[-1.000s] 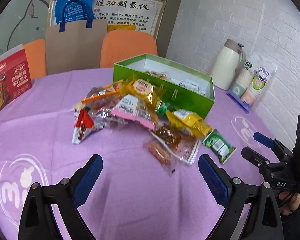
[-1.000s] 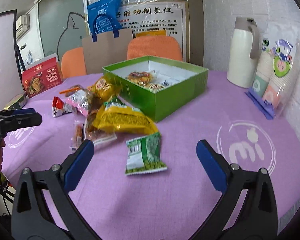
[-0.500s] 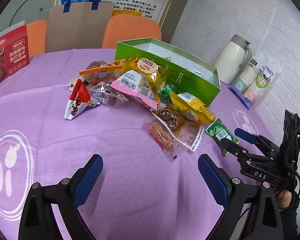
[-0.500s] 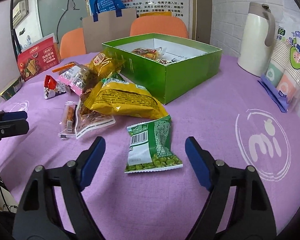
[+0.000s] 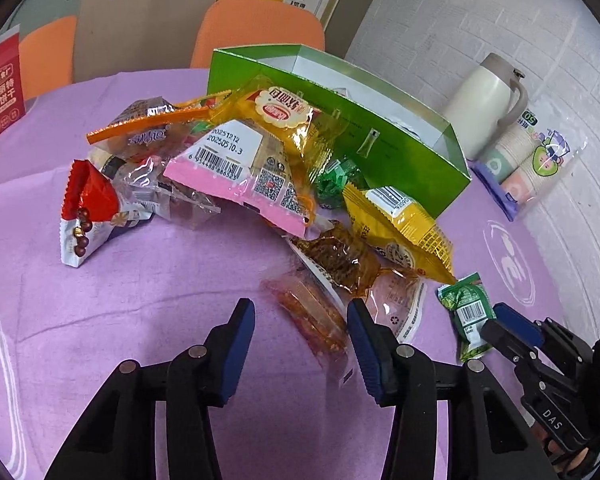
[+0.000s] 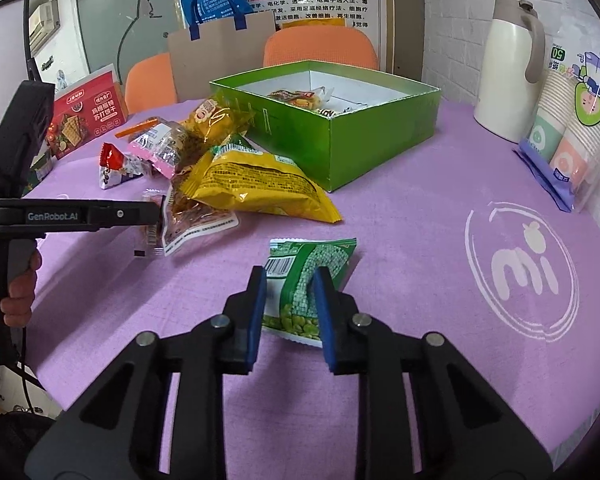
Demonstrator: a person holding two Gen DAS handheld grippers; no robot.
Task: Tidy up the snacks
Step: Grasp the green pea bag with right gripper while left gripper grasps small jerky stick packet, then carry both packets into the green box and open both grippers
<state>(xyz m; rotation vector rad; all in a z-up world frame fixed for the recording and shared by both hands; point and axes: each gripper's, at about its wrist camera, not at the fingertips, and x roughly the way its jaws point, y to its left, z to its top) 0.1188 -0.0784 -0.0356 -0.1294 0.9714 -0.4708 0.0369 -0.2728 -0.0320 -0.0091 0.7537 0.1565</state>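
A heap of snack packets (image 5: pixel 236 160) lies on the purple tablecloth beside the open green box (image 5: pixel 400 152), which holds a few snacks (image 6: pixel 296 98). In the left wrist view my left gripper (image 5: pixel 300 312) is open, its fingers narrowed either side of a clear orange packet (image 5: pixel 308 312) lying flat at the heap's near edge. My right gripper (image 6: pixel 290 280) is shut on the near half of a green pea packet (image 6: pixel 312 256), apart from the heap. The left wrist view shows the same grip from the side: green pea packet (image 5: pixel 466 308), right gripper (image 5: pixel 500 324).
A yellow bag (image 6: pixel 256 184) lies between the pea packet and the box. A cream thermos (image 6: pixel 508 68) and a sleeve of paper cups (image 6: pixel 568 120) stand at the right by the brick wall. A red cracker box (image 6: pixel 88 114) and orange chairs (image 6: pixel 320 46) are behind.
Both grippers dropped toward the table and narrowed. The right one closed onto the green pea packet; the left one came in around the clear orange packet.
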